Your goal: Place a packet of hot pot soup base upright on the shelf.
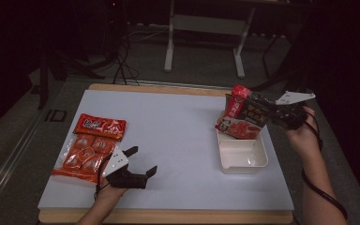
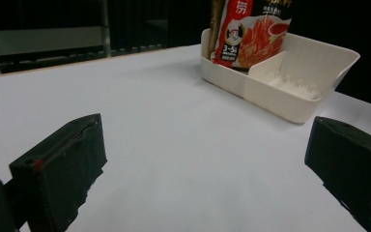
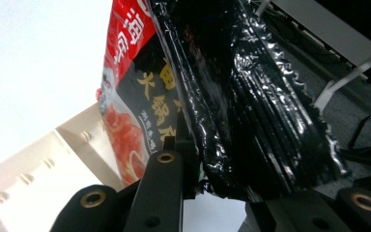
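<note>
**Left jaws spread, right jaws clamped on black pouch**

Jaws of left gripper [image 1: 139,161] spread wide, nothing between, low over bare white table [image 1: 178,140] near front edge. Just left of it, two red snack packs [image 1: 86,145], one above the other, flat on the table. Farther right, white divided tray [image 1: 243,159] on the table's right side, near compartment bare. Upright in the far compartment, red-and-black pouch [image 1: 243,117], leaning slightly, top edge above the tray wall. At far right, right gripper [image 1: 274,115] raised above table level, jaws clenched on the glossy black edge of that pouch [image 3: 251,111]
</note>
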Motion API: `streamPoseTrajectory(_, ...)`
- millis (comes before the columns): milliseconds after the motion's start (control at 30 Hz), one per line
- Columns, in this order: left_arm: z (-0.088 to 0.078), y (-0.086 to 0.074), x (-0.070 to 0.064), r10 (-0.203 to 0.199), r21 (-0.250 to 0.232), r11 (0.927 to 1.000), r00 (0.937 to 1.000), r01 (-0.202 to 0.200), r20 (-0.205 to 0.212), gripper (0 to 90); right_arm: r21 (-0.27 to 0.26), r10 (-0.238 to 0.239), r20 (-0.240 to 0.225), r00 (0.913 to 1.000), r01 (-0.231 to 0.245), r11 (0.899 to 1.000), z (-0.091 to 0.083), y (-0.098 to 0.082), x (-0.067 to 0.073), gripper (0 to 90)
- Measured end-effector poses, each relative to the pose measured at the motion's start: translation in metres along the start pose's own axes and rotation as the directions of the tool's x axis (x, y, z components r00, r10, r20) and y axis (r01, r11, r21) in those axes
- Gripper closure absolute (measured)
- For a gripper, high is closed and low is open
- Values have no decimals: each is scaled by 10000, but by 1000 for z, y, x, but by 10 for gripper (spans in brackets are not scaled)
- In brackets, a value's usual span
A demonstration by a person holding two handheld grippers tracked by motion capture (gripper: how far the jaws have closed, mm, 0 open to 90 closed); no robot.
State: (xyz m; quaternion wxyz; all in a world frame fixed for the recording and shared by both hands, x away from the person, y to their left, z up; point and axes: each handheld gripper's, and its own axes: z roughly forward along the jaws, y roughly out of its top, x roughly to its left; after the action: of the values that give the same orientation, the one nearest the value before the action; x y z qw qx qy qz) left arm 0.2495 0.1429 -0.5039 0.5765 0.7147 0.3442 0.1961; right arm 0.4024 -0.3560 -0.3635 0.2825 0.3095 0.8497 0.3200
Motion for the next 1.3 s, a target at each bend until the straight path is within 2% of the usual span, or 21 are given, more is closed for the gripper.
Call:
streamPoseTrajectory(67, 0, -1, 1, -22, 21, 10000, 10000, 22, -35, 16, 37, 60, -51, 10000, -60, 10000, 2, -3, 0, 810)
streamPoseTrajectory(167, -1, -1, 2, -85, 14, 10000, 9999, 85, -68, 16, -68, 155, 127, 9998, -154, 9999, 2, -5, -2, 810)
streamPoseTrajectory(333, -2, -1, 3, -105, -13, 9999, 9999, 105, -76, 16, -620, 443, 15, 9990, -441, 9971, -8, -7, -6, 810)
streamPoseTrajectory(467, -1, 0, 2, -77, -28, 10000, 10000, 77, -46, 16, -814, 449, -28, 9990, -450, 9957, -10, -5, -4, 809)
streamPoseTrajectory(633, -2, -1, 3, -129, -1, 9999, 9999, 129, -36, 16, -1296, 555, -156, 9983, -570, 9899, -15, 2, -2, 808)
streamPoseTrajectory(733, -2, -1, 3, -130, 9, 9999, 9999, 130, -26, 16, -1432, 558, -57, 9984, -560, 9881, -19, 4, -3, 808)
streamPoseTrajectory(800, -2, -1, 2, -88, 14, 10000, 10000, 88, -40, 16, -1478, 551, 16, 9985, -542, 9875, -22, 6, -2, 807)
streamPoseTrajectory(933, -1, -1, 2, -106, 23, 9999, 9999, 106, -17, 16, -1244, 205, 203, 9996, -178, 9921, -23, 13, 2, 808)
streamPoseTrajectory(1100, -2, -1, 1, -81, 5, 10000, 10000, 81, -9, 16, -845, 30, 191, 9998, -14, 9964, -10, 13, 6, 807)
streamPoseTrajectory(1200, -2, -1, 2, -135, -23, 9999, 9999, 135, -28, 16, -1013, 218, 31, 9998, -214, 9946, -4, 11, 8, 806)
streamPoseTrajectory(1300, -2, -1, 2, -120, -10, 9999, 9999, 120, -27, 16, -945, 340, -55, 9994, -344, 9949, 2, 9, 8, 806)
